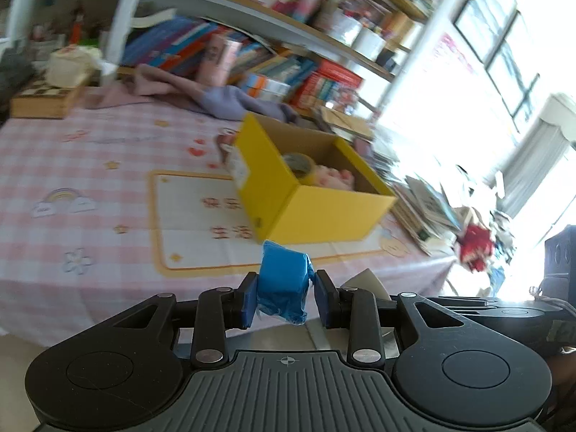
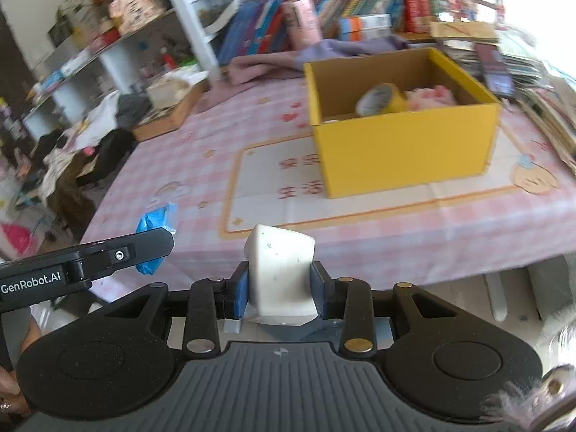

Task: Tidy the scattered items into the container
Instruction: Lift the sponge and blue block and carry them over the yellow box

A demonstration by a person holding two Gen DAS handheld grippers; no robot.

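Note:
An open yellow box (image 1: 324,212) (image 2: 406,147) stands on the pink checked tablecloth (image 1: 90,180) (image 2: 360,237). Inside it lie a roll of yellow tape (image 1: 300,165) (image 2: 381,100) and a pink soft item (image 1: 334,176) (image 2: 432,95). My left gripper (image 1: 286,297) is shut on a blue wrapped packet (image 1: 284,280), held near the table's front edge, short of the box; that packet also shows in the right wrist view (image 2: 156,221). My right gripper (image 2: 279,286) is shut on a white block (image 2: 279,273), held in front of the table edge.
Purple and pink cloth (image 1: 223,97) (image 2: 324,54) lies behind the box. Shelves of books (image 1: 288,64) (image 2: 324,14) stand at the back. A wooden box (image 1: 46,99) (image 2: 169,108) sits at the far left. Stacked magazines (image 1: 421,205) (image 2: 532,68) lie right of the box.

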